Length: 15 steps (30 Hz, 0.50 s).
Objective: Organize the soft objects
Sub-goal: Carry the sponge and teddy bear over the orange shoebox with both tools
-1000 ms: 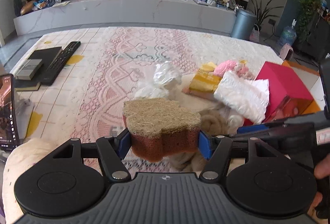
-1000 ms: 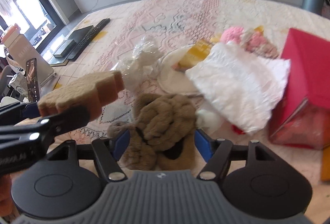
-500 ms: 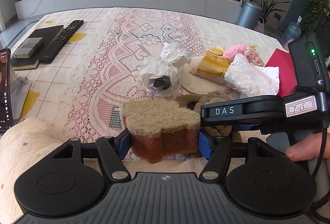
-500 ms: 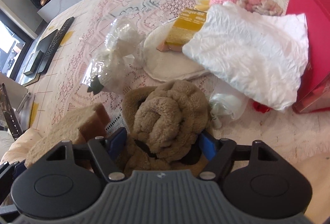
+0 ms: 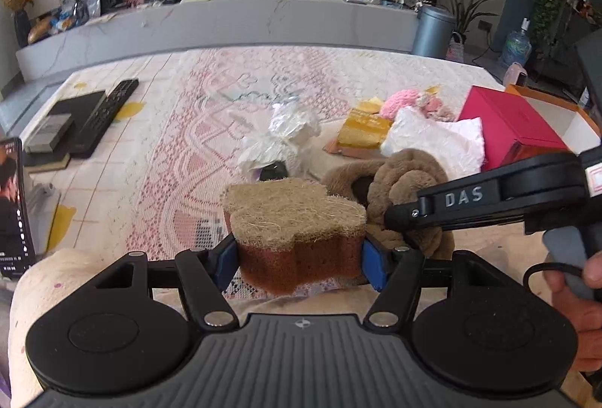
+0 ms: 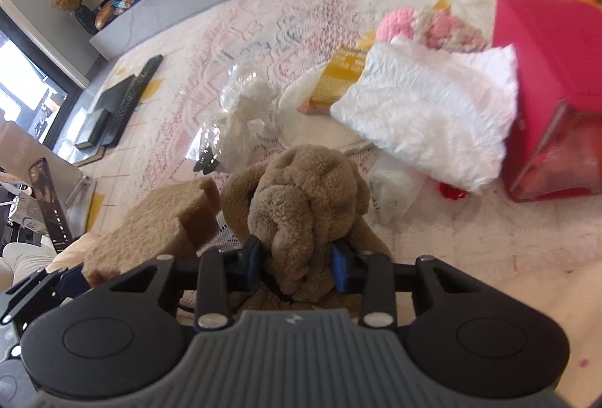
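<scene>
My left gripper (image 5: 299, 259) is shut on a brown sponge (image 5: 297, 227) with a tan fibre top, held above the lace tablecloth. The sponge also shows in the right wrist view (image 6: 158, 223), at the left. My right gripper (image 6: 297, 263) is shut on a brown plush toy (image 6: 304, 197), squeezing it between the blue pads. In the left wrist view the plush toy (image 5: 406, 178) sits just right of the sponge, under the right gripper's black body (image 5: 489, 197).
On the table lie a clear plastic bag (image 6: 240, 107), a yellow packet (image 6: 344, 73), a crumpled white cloth (image 6: 432, 111), a pink knitted item (image 6: 399, 24) and a red box (image 6: 557, 69). A remote and dark books (image 5: 94, 114) lie far left. A phone (image 5: 11, 205) stands at the left edge.
My right gripper has closed tightly on the plush toy and lifted it. The left gripper has kept its hold on the sponge and tilted up a little.
</scene>
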Available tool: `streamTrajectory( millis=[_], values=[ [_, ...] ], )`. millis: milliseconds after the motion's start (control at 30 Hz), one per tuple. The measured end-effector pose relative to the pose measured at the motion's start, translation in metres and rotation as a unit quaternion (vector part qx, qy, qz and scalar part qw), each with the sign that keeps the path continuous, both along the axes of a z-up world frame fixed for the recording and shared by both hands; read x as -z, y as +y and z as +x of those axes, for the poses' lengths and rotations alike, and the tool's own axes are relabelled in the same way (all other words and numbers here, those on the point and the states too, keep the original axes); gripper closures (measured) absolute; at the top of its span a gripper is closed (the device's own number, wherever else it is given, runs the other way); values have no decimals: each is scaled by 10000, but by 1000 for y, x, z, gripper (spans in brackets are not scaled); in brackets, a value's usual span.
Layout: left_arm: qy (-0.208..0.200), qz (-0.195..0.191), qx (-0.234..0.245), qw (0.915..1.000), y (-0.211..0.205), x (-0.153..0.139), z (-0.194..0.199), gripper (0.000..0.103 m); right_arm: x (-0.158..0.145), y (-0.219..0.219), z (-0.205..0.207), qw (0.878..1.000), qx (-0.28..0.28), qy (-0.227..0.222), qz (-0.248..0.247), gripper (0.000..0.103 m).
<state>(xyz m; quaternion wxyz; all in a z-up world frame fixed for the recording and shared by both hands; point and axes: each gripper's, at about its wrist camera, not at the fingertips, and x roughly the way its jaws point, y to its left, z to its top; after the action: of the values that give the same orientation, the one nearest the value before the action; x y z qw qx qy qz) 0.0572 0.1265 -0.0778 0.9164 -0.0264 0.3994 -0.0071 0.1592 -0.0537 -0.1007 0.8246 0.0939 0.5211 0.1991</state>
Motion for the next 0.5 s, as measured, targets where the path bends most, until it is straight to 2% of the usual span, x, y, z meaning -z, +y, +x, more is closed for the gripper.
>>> streamTrajectory(
  millis=[167,333,500],
  values=[
    [-231,139,160,9995,-22,-20,-9,28,-27,-32,-18,9994,107,-260,220,67],
    [-509,20,403,9979,-43,-50,-16,28,-57,-68,-37,9959,107,-828,359,67],
    [-746,172,501,9958,-66,-73,-18,28,-85,-115,-45,9902,215,-1179,718,67]
  ],
)
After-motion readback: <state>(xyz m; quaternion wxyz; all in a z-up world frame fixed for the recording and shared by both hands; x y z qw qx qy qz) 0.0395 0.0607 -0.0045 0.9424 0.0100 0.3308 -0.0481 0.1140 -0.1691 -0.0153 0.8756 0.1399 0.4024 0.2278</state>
